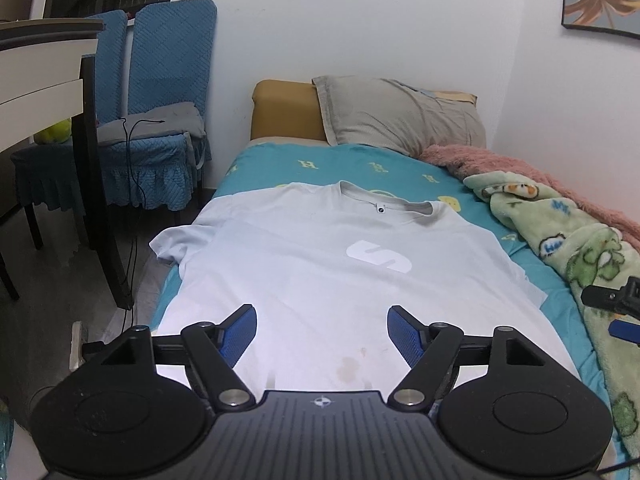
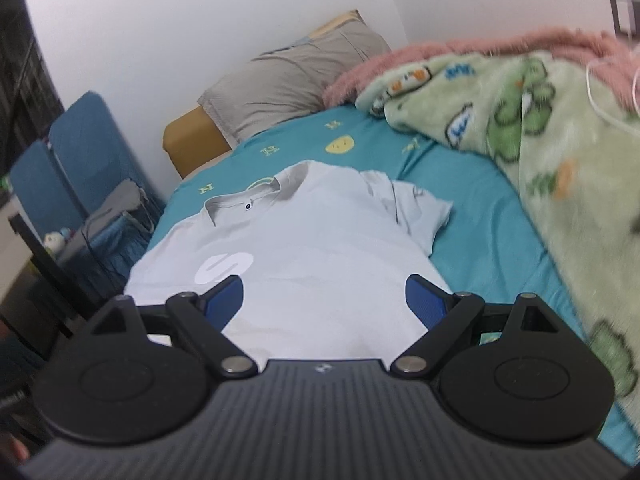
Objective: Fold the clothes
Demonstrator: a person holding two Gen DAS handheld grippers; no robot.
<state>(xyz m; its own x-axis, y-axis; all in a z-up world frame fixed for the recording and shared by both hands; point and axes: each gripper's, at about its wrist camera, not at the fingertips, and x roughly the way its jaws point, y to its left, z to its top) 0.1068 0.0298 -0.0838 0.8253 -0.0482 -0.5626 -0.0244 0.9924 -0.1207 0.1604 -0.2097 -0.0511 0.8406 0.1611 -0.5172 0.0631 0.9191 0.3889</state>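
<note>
A pale grey-white T-shirt [image 1: 304,264] with a white S logo lies spread flat, front up, on the teal bed sheet [image 1: 360,164]; it also shows in the right wrist view [image 2: 320,248]. Its collar points toward the pillow. My left gripper [image 1: 322,320] is open and empty, above the shirt's lower part near the hem. My right gripper [image 2: 324,292] is open and empty, above the shirt's right side. The right gripper's tip [image 1: 612,304] shows at the right edge of the left wrist view. The shirt's left sleeve hangs over the bed's left edge.
A grey pillow [image 1: 400,116] lies at the bed's head. A green cartoon blanket [image 2: 520,128] and a pink blanket [image 1: 500,164] are bunched along the right side by the wall. Blue-covered chairs [image 1: 160,100] and a table [image 1: 44,64] stand left of the bed.
</note>
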